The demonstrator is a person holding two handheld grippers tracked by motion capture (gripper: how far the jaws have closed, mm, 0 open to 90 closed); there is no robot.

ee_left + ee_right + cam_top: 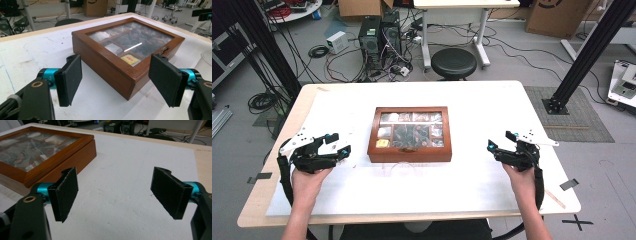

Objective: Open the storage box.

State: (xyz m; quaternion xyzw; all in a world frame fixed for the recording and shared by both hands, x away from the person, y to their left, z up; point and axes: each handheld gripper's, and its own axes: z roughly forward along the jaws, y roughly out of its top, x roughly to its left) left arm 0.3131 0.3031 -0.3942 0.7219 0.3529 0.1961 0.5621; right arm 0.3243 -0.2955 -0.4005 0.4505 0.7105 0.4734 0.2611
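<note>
Left gripper (343,144) wide open (empty), wooden box (409,134) between it and right gripper (498,143).

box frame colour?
Reddish-brown wood around a glass lid on the wooden box; clearest in the left gripper view.

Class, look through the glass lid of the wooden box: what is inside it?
The box is split into compartments holding small packets, one yellow. The lid is shut and glare blurs the rest, so what the other packets are cannot be told.
</note>
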